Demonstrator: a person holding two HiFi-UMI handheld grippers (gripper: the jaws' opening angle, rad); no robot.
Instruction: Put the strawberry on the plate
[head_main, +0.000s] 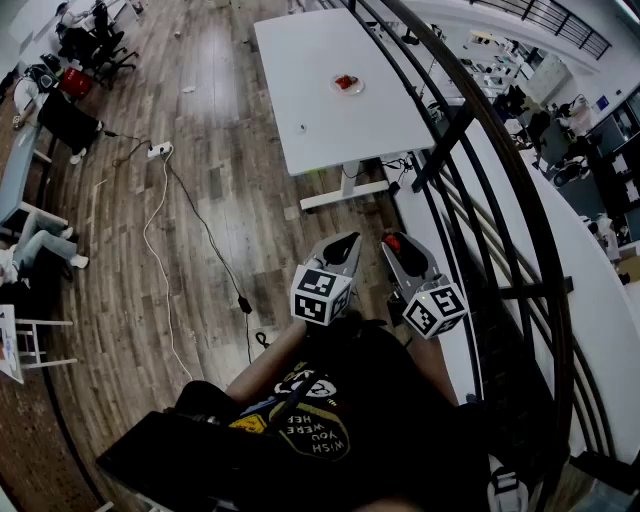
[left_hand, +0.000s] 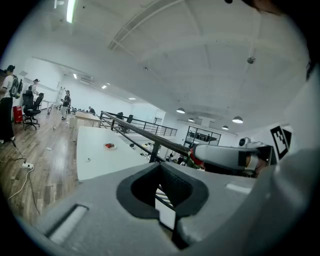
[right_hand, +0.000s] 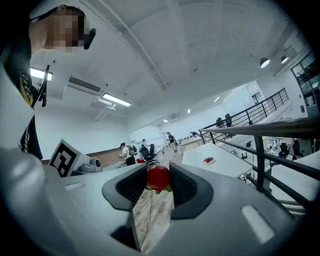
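My right gripper is shut on a red strawberry with green leaves, pinched between the dark pads; in the head view the strawberry shows at the tip of that gripper. The small plate lies far ahead on the white table with something red on it. It also shows small in the left gripper view and the right gripper view. My left gripper hangs beside the right one, jaws together and holding nothing.
A dark metal railing runs along the right, close to both grippers. A white cable and power strip lie on the wood floor left of the table. Office chairs and people are at the far left.
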